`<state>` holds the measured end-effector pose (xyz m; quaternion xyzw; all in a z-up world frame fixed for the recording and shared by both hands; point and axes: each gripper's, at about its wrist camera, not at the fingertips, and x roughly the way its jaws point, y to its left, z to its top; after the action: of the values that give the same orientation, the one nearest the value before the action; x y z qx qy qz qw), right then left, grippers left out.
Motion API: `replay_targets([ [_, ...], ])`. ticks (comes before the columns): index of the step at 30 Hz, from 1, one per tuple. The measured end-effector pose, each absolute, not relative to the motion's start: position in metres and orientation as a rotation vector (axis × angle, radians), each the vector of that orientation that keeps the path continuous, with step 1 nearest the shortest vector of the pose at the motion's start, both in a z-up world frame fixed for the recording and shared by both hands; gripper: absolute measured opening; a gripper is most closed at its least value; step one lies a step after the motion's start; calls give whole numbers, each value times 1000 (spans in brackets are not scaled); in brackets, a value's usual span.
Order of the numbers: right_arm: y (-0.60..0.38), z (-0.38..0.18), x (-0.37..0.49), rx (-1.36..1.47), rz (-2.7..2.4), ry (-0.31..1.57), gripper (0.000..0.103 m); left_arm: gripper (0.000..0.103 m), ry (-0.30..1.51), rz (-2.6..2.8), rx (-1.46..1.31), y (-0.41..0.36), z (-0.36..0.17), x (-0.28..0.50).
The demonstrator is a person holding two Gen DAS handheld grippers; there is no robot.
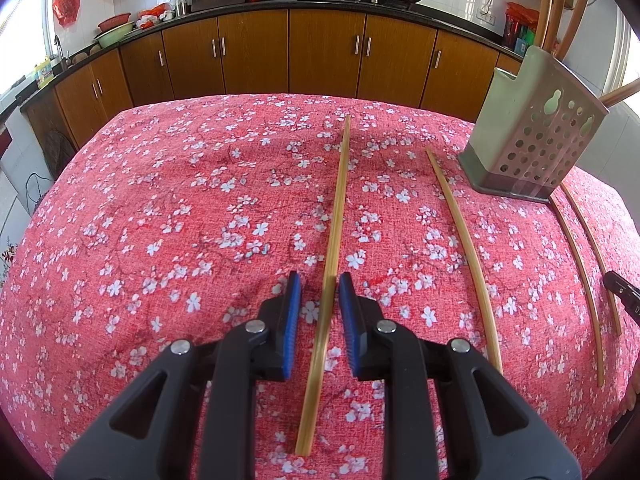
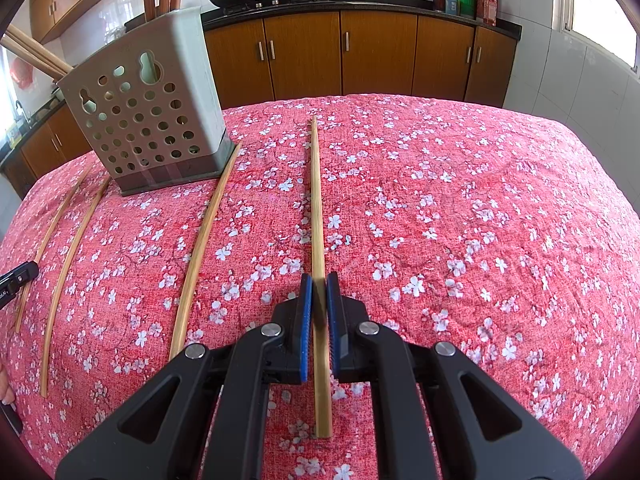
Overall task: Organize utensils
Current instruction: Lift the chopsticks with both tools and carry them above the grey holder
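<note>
left gripper (image 1: pixel 334 280): jaws part-open, straddling a bamboo chopstick (image 1: pixel 338 208); a gap shows on each side of the stick, so the pads do not look to be pressing it; likely lined up for a pinch.
right gripper (image 2: pixel 319 280): jaws nearly closed around another chopstick (image 2: pixel 317 208); the blue pads (image 2: pixel 306 320) sit tight to both sides, so it reads as a grip.
held stick: runs straight ahead of the right jaws, far tip toward the counter; whether it is lifted off the cloth, cannot tell.
utensil holder (image 2: pixel 148 108): perforated grey-green caddy, ahead-left of the right gripper and ahead-right of the left; wooden handles already stand in it, so it is the likely drop spot.
loose chopsticks: one (image 2: pixel 204 248) just left of the right jaws, its far tip at the holder's base; two more (image 2: pixel 72 252) farther left.
tablecloth (image 2: pixel 480 220): red floral, and all the sticks lie lengthwise on it, easy for a side pinch.
stage: early; most sticks are still out.
</note>
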<state>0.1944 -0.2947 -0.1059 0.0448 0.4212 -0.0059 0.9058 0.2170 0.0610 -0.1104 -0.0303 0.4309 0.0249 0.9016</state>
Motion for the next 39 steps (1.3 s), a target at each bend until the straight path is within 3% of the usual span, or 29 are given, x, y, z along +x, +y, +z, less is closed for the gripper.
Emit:
replay_targets([
  [9,-294,-105,184,79,0,869,9,22,895,37,-22,59,-109,205],
  [12,-297,-106,182,98,6,869,9,19,896,37,-21,59,-109,201],
  [14,-299,-106,181,103,9,868,8,10,896,39,-21,59,-109,200],
  [18,-298,-99,175,66,-7,849,8,8,875,43,6,59,-103,196],
  [29,-306,-5,149,90,4,572,8,8,617,-10,-37,63,-4,173],
  [39,-301,25,145,124,30,494,8,8,542,-41,-61,60,36,169],
])
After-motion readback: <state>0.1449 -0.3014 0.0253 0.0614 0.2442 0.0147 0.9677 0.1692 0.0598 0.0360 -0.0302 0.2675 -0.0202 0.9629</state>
